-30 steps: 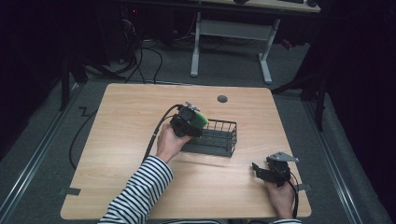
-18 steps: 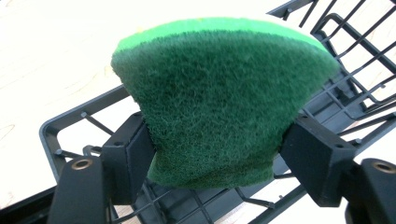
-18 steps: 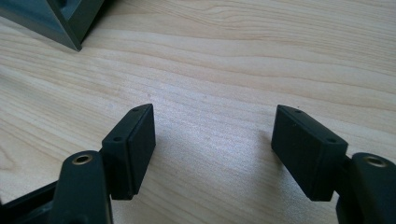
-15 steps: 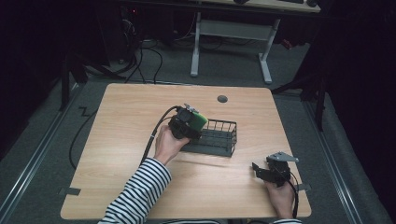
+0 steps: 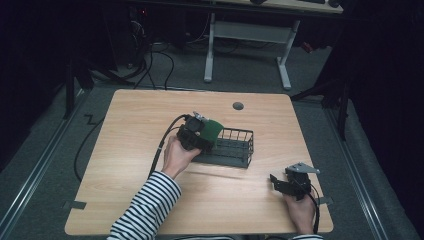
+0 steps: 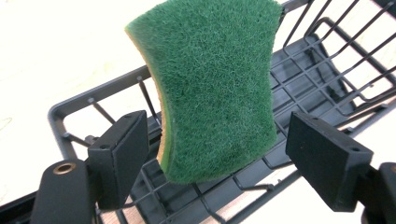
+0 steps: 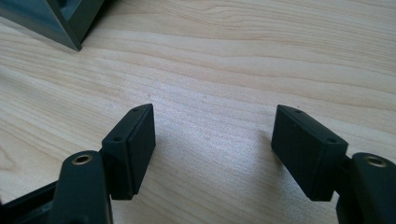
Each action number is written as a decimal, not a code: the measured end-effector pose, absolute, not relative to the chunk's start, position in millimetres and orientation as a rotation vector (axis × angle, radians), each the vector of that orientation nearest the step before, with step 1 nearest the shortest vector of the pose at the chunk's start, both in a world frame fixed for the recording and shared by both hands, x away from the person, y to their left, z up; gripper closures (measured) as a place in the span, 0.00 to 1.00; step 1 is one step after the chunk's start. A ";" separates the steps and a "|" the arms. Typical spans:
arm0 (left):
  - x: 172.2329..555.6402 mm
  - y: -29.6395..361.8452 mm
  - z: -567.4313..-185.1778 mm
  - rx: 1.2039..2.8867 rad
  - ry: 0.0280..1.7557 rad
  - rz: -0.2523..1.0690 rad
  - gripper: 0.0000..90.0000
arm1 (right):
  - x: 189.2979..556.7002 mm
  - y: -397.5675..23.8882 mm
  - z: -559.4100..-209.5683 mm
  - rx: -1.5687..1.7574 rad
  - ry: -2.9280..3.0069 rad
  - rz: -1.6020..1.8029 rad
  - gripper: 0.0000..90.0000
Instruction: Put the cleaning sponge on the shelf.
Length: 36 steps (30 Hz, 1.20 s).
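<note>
Two hand-held grippers over a pale wooden table (image 5: 150,200), a sponge standing in a wire basket.

The left gripper (image 6: 217,154) sits at the near-left end of the black wire basket (image 5: 235,147), and its jaws have just been opening: they stand apart on either side of the green scouring sponge with a yellow edge (image 6: 215,88), with a gap on both sides. The sponge stands on end inside the basket, leaning against its rim. The right gripper (image 7: 212,149) rests low over bare wood near the table's front right corner, well apart from the basket, its jaws spread wide with nothing between them.
</note>
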State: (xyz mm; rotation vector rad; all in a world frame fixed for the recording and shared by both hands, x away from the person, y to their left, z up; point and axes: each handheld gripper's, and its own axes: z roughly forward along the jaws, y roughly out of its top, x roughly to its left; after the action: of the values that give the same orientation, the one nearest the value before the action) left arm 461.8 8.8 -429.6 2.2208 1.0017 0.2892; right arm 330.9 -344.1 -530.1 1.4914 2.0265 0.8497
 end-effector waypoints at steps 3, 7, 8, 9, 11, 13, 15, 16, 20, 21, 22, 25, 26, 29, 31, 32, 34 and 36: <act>460.2 15.3 -426.4 2.205 1.003 0.281 0.24 | 331.0 -344.1 -530.1 1.491 2.026 0.850 0.34; 456.9 27.1 -419.7 2.162 1.009 0.272 0.25 | 330.9 -344.1 -530.1 1.494 2.026 0.849 0.34; 456.5 30.2 -418.5 2.155 1.007 0.269 0.26 | 331.0 -344.1 -530.1 1.493 2.026 0.850 0.34; 456.1 32.4 -417.7 2.149 1.010 0.266 0.26 | 330.9 -344.1 -530.1 1.495 2.025 0.849 0.34; 454.6 38.9 -416.0 2.133 1.021 0.264 0.26 | 330.9 -344.1 -530.1 1.494 2.026 0.849 0.34; 452.9 44.9 -415.0 2.123 1.027 0.267 0.26 | 331.0 -344.2 -530.1 1.494 2.026 0.850 0.34; 450.4 51.2 -414.0 2.114 1.032 0.273 0.26 | 331.0 -344.2 -530.1 1.492 2.026 0.850 0.34; 448.7 54.5 -413.6 2.112 1.032 0.281 0.26 | 331.0 -344.2 -530.1 1.493 2.026 0.850 0.34; 441.9 71.1 -412.7 2.087 1.049 0.311 0.25 | 331.0 -344.1 -530.1 1.495 2.026 0.849 0.34; 440.7 74.5 -412.6 2.082 1.053 0.316 0.25 | 331.0 -344.1 -530.1 1.494 2.025 0.850 0.34; 438.6 79.9 -412.8 2.072 1.062 0.320 0.25 | 331.0 -344.1 -530.1 1.494 2.026 0.850 0.34; 432.9 91.1 -413.9 2.064 1.073 0.323 0.25 | 331.0 -344.1 -530.1 1.494 2.025 0.850 0.34; 430.5 94.4 -414.6 2.065 1.076 0.332 0.26 | 330.9 -344.1 -530.1 1.495 2.026 0.850 0.34; 424.6 104.3 -417.3 2.062 1.089 0.347 0.26 | 330.9 -344.1 -530.1 1.496 2.025 0.850 0.34; 419.9 113.6 -420.2 2.047 1.106 0.359 0.26 | 330.9 -344.1 -530.1 1.495 2.026 0.850 0.34; 418.4 116.7 -421.3 2.039 1.112 0.360 0.26 | 331.0 -344.2 -530.1 1.492 2.026 0.850 0.34; 414.0 126.6 -425.2 2.021 1.136 0.364 0.26 | 331.0 -344.1 -530.1 1.495 2.025 0.850 0.34; 409.7 136.0 -428.9 2.010 1.158 0.368 0.26 | 331.0 -344.1 -530.1 1.493 2.026 0.850 0.34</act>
State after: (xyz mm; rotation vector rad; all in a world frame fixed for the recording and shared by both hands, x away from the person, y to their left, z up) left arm 409.7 136.0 -428.9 2.0098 1.1577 0.3676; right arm 331.0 -344.1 -530.1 1.4930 2.0257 0.8501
